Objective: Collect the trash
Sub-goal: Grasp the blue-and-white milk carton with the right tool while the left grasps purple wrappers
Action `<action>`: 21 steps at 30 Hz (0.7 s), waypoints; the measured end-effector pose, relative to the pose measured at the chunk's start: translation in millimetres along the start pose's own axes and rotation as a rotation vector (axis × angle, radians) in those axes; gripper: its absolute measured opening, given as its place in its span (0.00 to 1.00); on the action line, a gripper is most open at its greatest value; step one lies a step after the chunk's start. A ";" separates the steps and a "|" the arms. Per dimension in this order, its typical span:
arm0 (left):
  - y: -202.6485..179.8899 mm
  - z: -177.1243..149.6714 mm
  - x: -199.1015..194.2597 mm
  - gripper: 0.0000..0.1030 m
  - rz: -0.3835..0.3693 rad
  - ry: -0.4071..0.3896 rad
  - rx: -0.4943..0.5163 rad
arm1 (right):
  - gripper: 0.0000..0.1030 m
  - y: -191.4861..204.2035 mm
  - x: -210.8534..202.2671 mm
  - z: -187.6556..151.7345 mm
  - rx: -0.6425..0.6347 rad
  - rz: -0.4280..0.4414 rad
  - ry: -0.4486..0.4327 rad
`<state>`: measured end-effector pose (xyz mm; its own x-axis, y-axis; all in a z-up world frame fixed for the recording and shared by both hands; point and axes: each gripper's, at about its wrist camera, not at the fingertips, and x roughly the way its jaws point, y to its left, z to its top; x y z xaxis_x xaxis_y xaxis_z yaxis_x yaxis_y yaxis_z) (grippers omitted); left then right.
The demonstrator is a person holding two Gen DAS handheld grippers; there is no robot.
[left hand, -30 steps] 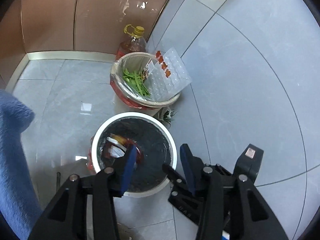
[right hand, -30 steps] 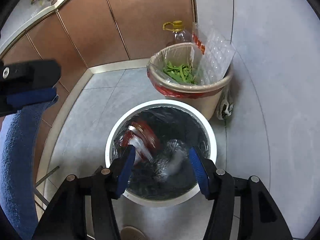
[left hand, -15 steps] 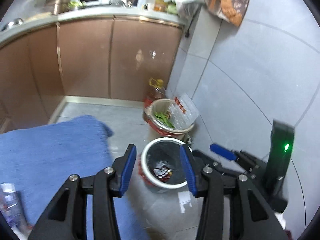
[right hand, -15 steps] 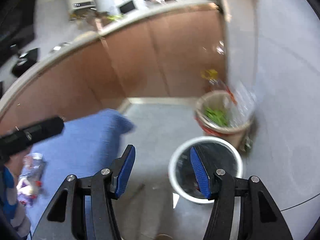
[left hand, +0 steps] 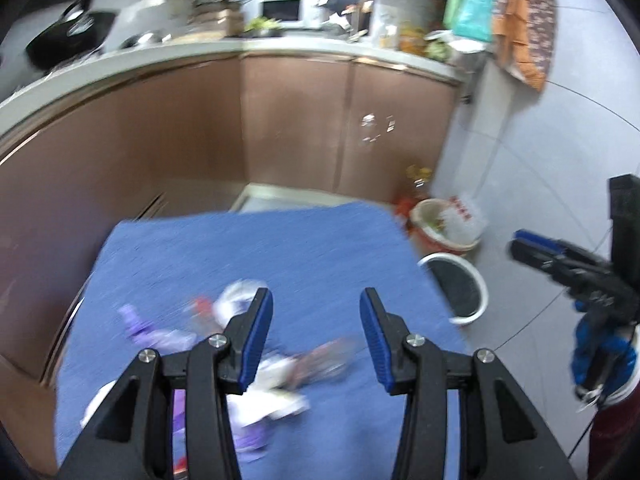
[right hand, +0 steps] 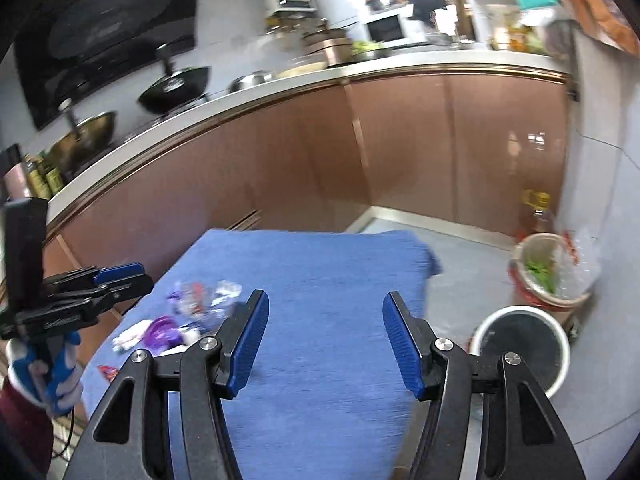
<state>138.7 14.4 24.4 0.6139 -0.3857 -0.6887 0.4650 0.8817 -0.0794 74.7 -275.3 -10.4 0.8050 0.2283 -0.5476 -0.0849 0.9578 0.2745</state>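
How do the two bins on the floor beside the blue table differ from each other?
The white bin stands nearer to the blue table; the beige bin stands behind it, closer to the cabinets. The white bin has a dark liner and, from here, no contents can be made out; the beige bin has a red liner edge and holds green scraps and a clear plastic tray. Both are round, open-topped and upright.

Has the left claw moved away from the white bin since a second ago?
Yes. The left claw has pulled up and back from the white bin, which is now small and off to its right; it now hangs over the blue cloth.
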 end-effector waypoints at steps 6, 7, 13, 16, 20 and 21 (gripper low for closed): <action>75.8 -25.9 21.7 0.42 0.018 0.150 -0.035 | 0.59 51.6 43.6 -2.8 -0.005 0.135 0.106; 85.9 -28.5 28.4 0.42 0.016 0.178 -0.046 | 0.60 59.3 52.1 -2.7 0.002 0.154 0.125; 101.1 -45.4 66.7 0.42 -0.041 0.291 -0.016 | 0.60 92.8 126.0 -0.2 0.037 0.226 0.281; 93.8 -49.2 79.7 0.42 -0.070 0.319 0.043 | 0.60 105.5 166.6 -1.9 0.050 0.240 0.358; 83.3 -50.4 101.1 0.42 -0.060 0.363 0.115 | 0.60 124.4 211.5 -10.7 0.050 0.257 0.459; 83.2 -51.2 106.2 0.42 -0.053 0.376 0.121 | 0.60 129.9 222.7 -13.9 0.046 0.262 0.489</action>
<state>209.9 60.6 -92.3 0.3212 -0.2841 -0.9034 0.5758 0.8159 -0.0518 234.8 -97.6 -107.7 0.3933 0.5229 -0.7562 -0.2112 0.8519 0.4793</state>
